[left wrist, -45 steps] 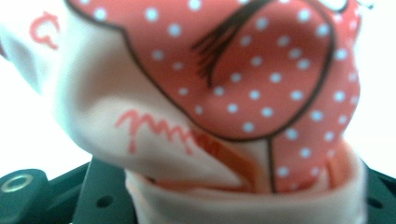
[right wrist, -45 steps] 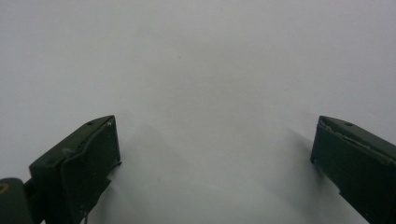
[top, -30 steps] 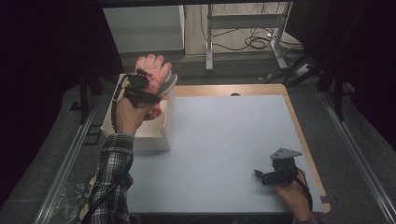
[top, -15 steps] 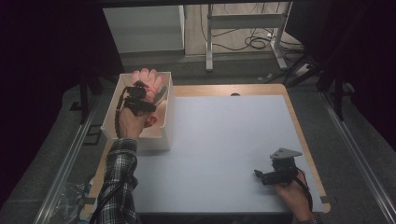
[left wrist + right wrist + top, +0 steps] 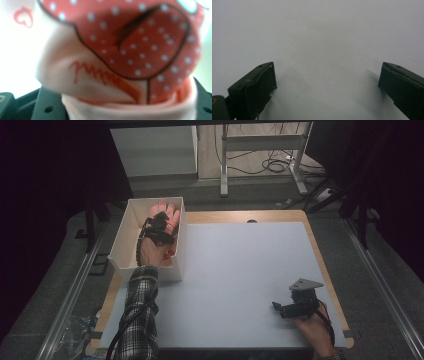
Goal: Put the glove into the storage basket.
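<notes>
A pink cloth [image 5: 172, 215] with a red white-dotted patch [image 5: 140, 45] lies down inside the white box [image 5: 121, 245] at the table's left edge. My left gripper [image 5: 161, 220] reaches into the box with the cloth bunched between its jaws, touching both. Those jaws have just been opening, and the cloth is still pinched narrow where they meet it [image 5: 128, 110]. Near the table's front right corner my right gripper [image 5: 276, 307] rests low over the white tabletop [image 5: 240, 265], open, with bare surface between its fingers [image 5: 327, 82].
The white board lies on a wooden tabletop whose edge [image 5: 325, 265] shows along the right and the back. A metal frame [image 5: 260, 150] and cables stand on the floor beyond. Crumpled plastic [image 5: 75, 335] lies at the lower left off the table.
My left hand has come down from above the box's rim into the box, bringing the pink cloth with it. The right gripper has stayed where it was.
</notes>
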{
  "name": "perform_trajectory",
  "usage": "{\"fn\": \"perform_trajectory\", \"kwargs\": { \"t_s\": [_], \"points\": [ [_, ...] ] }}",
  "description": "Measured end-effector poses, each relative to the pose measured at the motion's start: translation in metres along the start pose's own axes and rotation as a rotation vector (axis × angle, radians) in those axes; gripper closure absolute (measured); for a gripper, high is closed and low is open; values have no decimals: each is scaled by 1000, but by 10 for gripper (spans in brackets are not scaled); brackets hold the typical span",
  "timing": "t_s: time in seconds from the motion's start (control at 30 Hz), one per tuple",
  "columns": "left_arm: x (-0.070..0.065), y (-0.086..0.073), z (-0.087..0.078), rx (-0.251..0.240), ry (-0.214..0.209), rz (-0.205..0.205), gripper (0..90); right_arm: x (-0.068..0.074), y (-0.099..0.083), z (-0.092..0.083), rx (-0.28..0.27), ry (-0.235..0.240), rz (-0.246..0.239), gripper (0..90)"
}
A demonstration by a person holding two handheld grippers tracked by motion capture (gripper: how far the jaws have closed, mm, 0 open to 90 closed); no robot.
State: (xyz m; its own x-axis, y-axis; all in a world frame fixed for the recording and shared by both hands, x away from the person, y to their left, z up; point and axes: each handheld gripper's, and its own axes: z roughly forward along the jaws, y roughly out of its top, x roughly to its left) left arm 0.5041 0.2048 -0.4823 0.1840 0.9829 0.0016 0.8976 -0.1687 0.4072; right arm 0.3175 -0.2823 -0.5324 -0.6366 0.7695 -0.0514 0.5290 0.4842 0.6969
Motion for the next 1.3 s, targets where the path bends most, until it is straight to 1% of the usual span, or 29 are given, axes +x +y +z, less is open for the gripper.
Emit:
{"fn": "perform_trajectory", "kwargs": {
  "t_s": [0.03, 0.1, 0.13, 0.17, 0.2, 0.23, 0.27, 0.3, 0.33, 0.4, 0.43, 0.53, 0.57, 0.6, 0.67, 0.77, 0.87, 0.9, 0.93, 1.0, 1.03, 1.13, 1.17, 1.2, 1.23, 1.27, 1.3],
  "points": [
    [0, 0, 3, 14, -9, -4, 379, 0, 0, 0, 0, 0, 0, 16],
    [-2, 0, 9, 44, -6, 2, 360, 0, 0, 0, 0, 0, 0, 16],
    [-2, 0, 9, 44, -6, 2, 344, 0, 0, 0, 0, 0, 0, 16],
    [-2, -1, 12, 61, -12, -1, 344, 0, 0, 0, 0, 0, 0, 16],
    [-1, -1, 16, 90, -25, -5, 316, 0, 0, 0, 0, 0, 0, 16],
    [-1, -2, 18, 90, -24, -5, 271, 0, 0, 0, 0, 0, 0, 16],
    [-1, -2, 17, 90, -21, -2, 246, 0, 0, 0, 0, 0, 0, 16],
    [-1, -2, 16, 92, -18, 6, 213, 0, 0, 0, 0, 0, 0, 16],
    [-1, -1, 14, 104, -23, 15, 173, 0, 0, 0, 0, 0, 1, 16],
    [0, 0, 12, 103, -25, 15, 138, 0, 0, 0, 0, 0, 1, 16],
    [1, 0, 7, 100, -35, 3, 125, 0, 0, 0, 0, 0, 0, 16],
    [1, -1, 3, 100, -39, -2, 79, 0, 0, 0, 0, 0, -1, 16],
    [1, -1, 1, 96, -33, 0, 79, 0, 0, 0, 0, 0, 0, 16],
    [0, -1, -4, 86, -34, -1, 60, 0, 0, 0, 0, 0, -1, 16],
    [0, -2, -6, 78, -33, 0, 49, 0, 0, 0, 0, 0, 0, 16],
    [2, -3, -14, 59, -26, -4, 44, 0, 0, 0, 0, 0, 0, 16],
    [3, -4, -22, 25, -26, -5, 40, 0, 0, 0, 0, 0, 0, 16],
    [4, -5, -26, 16, -25, 0, 38, 0, 0, 0, 0, -1, -1, 16],
    [4, -5, -26, 16, -25, 0, 36, 0, 0, 0, 0, -1, -1, 16],
    [4, -8, -34, -12, -18, 3, 28, 0, 0, 0, 0, 0, 0, 16],
    [4, -8, -34, -12, -18, 3, 27, 0, 0, 0, 0, 0, 0, 16],
    [4, -11, -43, -36, -7, 11, 22, 0, 0, 0, -1, 0, 2, 16],
    [4, -13, -49, -56, -13, 15, 21, 0, 0, 0, -1, 0, 2, 16],
    [4, -13, -49, -56, -13, 15, 21, 0, 0, 0, 0, 0, 3, 16],
    [5, -14, -52, -67, -17, 14, 21, 0, 0, 0, 0, 0, 3, 16],
    [5, -17, -59, -91, -27, 19, 20, 0, 0, 0, 0, 0, 3, 16],
    [5, -17, -59, -91, -27, 19, 20, 0, 0, 0, 0, 0, 3, 16]
  ]
}}
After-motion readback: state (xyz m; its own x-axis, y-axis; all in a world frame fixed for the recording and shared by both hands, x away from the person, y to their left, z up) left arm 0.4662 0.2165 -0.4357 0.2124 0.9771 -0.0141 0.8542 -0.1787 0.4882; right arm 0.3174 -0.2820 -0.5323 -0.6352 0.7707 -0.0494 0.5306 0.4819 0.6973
